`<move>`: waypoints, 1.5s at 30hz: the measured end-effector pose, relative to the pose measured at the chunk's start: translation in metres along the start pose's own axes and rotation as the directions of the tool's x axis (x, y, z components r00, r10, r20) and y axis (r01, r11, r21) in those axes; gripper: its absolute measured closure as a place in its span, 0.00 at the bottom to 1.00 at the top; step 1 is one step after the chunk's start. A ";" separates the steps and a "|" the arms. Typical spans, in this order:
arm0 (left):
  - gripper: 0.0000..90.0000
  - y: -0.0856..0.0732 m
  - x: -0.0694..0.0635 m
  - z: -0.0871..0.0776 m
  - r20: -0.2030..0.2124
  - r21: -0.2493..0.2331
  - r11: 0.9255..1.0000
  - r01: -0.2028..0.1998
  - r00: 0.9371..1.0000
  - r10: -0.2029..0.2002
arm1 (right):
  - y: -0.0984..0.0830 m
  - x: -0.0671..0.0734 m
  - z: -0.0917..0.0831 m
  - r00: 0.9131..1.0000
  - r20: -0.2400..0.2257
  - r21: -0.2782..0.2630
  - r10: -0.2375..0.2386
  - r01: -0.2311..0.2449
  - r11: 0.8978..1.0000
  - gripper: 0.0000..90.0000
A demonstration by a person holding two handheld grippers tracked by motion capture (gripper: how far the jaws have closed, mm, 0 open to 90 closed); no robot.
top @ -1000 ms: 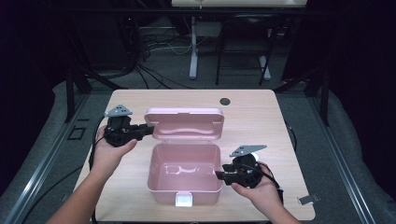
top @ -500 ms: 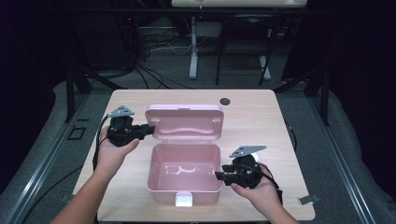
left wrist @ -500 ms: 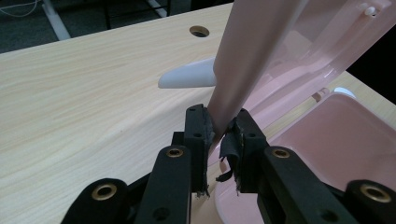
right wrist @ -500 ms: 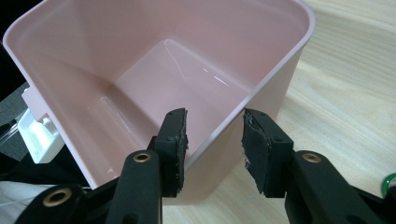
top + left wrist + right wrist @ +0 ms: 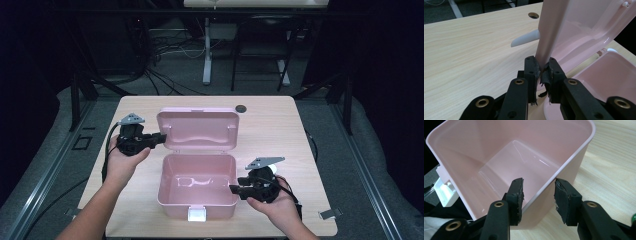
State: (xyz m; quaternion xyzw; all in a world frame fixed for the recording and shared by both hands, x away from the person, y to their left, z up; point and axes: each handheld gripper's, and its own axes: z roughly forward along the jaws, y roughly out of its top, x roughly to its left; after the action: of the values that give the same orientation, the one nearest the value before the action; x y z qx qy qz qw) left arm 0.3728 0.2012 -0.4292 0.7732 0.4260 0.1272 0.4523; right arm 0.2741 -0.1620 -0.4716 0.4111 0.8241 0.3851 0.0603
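Centrally on the wooden table (image 5: 280, 135) sits a pink plastic box (image 5: 197, 187), open, with its lid (image 5: 198, 129) swung up and back on the far side. The box's long axis runs left to right across the table; its mouth faces up, and a white latch (image 5: 196, 214) marks the near wall, pointing toward me. The lid stands near upright, leaning slightly away, its hollow inner face turned toward me and its long axis also running left to right, parallel to the box.

My left gripper (image 5: 159, 138) is at the lid's left edge, and its jaws have just been closing. In the left gripper view the pads (image 5: 532, 72) clamp the thin pink edge of the lid between them, one on each face.

My right gripper (image 5: 235, 190) is at the box's right wall, near the front corner. In the right gripper view its jaws straddle the rim (image 5: 564, 166), one inside the box and one outside, with a clear gap to the outer pad, so they are apart, not pinching.

My left hand is therefore the one on the lid. I judge that closing means swinging the lid forward and down toward me, over the box, while the right steadies the base.

A small dark hole (image 5: 241, 108) lies in the tabletop beyond the lid.
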 end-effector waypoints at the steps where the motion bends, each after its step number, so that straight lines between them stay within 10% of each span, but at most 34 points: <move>1: 0.90 0.000 0.000 0.000 -0.003 0.001 1.000 -0.001 1.000 0.001 | 0.000 0.000 0.000 1.000 0.001 0.001 -0.003 0.003 1.000 0.65; 45: 0.93 0.006 0.013 0.022 -0.037 0.036 0.990 0.134 0.991 -0.132 | -0.005 0.000 0.004 1.000 -0.011 -0.009 0.025 -0.025 1.000 0.63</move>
State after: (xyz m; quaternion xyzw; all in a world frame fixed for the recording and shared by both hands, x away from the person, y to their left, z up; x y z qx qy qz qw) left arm 0.3966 0.1970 -0.4396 0.7492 0.4867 0.1019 0.4374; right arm 0.2720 -0.1616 -0.4776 0.4189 0.8175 0.3916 0.0527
